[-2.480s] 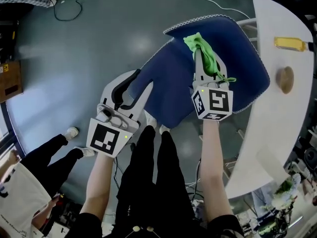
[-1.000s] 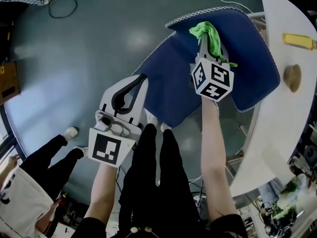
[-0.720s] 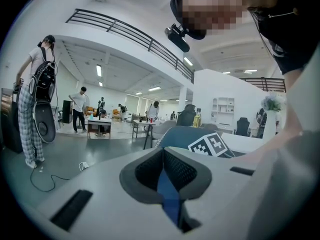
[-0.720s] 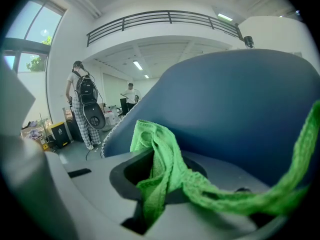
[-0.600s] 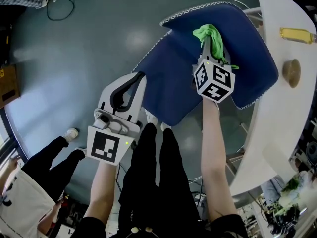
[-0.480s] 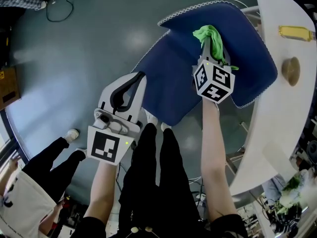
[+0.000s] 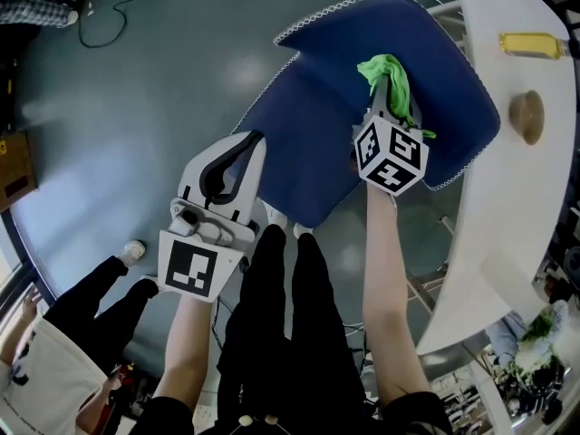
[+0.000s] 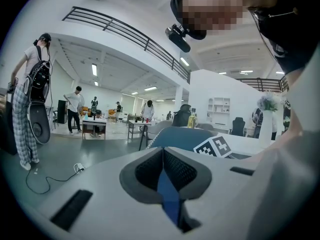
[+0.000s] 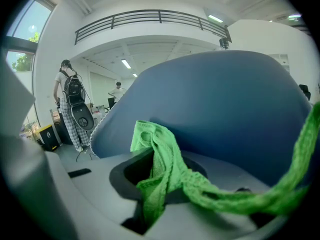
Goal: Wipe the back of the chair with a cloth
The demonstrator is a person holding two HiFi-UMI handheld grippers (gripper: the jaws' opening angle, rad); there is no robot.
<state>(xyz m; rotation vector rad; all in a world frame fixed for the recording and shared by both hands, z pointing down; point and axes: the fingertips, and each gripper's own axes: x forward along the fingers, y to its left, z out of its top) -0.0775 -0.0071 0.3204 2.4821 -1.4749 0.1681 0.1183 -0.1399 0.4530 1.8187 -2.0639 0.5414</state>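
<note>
Jaws on my right gripper [image 9: 159,186] are pinching the green cloth [image 9: 167,166] between them. Its bunched end is sticking up past the tips, and a thin strand is trailing off to the right. From the head view, that bunch is pressing against the inner face of the blue chair back [image 7: 317,125], near its upper part. The chair's white-stitched edge is running round it.

Jaws on my left gripper [image 8: 163,181] are sitting pressed together with nothing between them; only a narrow slit is showing the chair's blue beyond. This gripper is hanging just beside the chair's left edge, and I cannot tell whether it is touching.

Further out, the white curved counter [image 7: 507,207] is lying to the chair's right. It is carrying a yellow object [image 7: 530,43] and a round brown one [image 7: 526,116]. Another person [image 7: 54,333] is standing on the grey floor [image 7: 136,107] at lower left.
</note>
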